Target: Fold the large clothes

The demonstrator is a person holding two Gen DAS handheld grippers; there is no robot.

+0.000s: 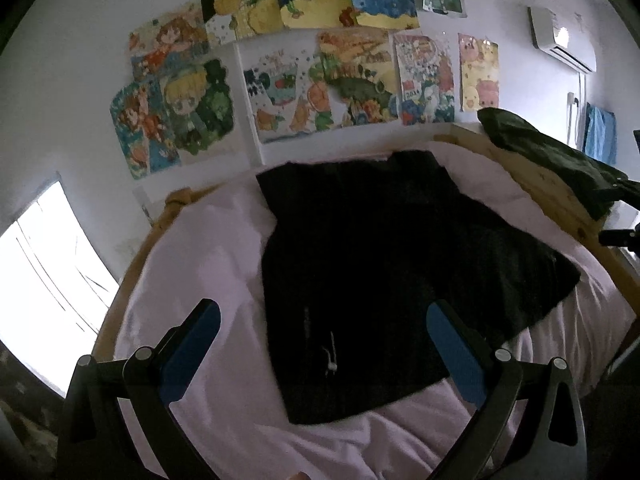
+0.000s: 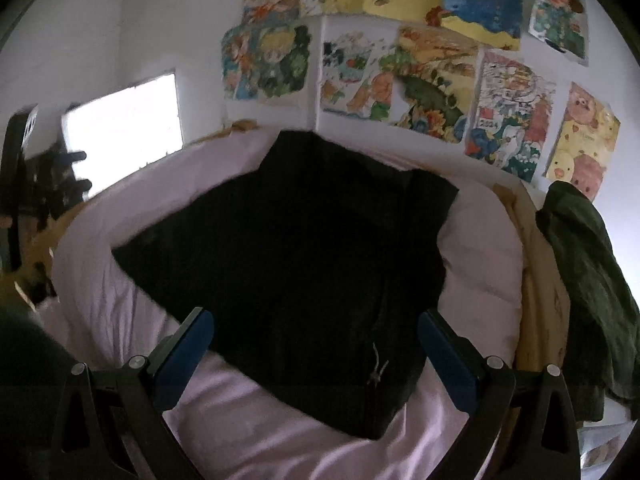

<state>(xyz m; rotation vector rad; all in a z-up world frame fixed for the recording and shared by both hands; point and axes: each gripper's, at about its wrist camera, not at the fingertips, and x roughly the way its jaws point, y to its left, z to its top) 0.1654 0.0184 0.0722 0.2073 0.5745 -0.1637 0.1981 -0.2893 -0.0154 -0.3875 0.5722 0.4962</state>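
A large black garment (image 1: 372, 280) lies spread flat on a bed with a pale pink sheet (image 1: 192, 280); a white drawstring end (image 1: 331, 354) shows near its front edge. My left gripper (image 1: 323, 320) is open and empty, held above the garment's near edge. In the right wrist view the same black garment (image 2: 296, 256) fills the middle of the pink sheet (image 2: 480, 248). My right gripper (image 2: 316, 322) is open and empty above the garment's near edge, with the drawstring (image 2: 377, 368) between its fingers.
A wooden bed frame (image 1: 560, 196) borders the bed on the right, with a dark green garment (image 1: 552, 152) draped over it, also seen in the right wrist view (image 2: 592, 280). Coloured drawings (image 1: 320, 80) cover the wall behind. A bright window (image 1: 48, 280) is at left.
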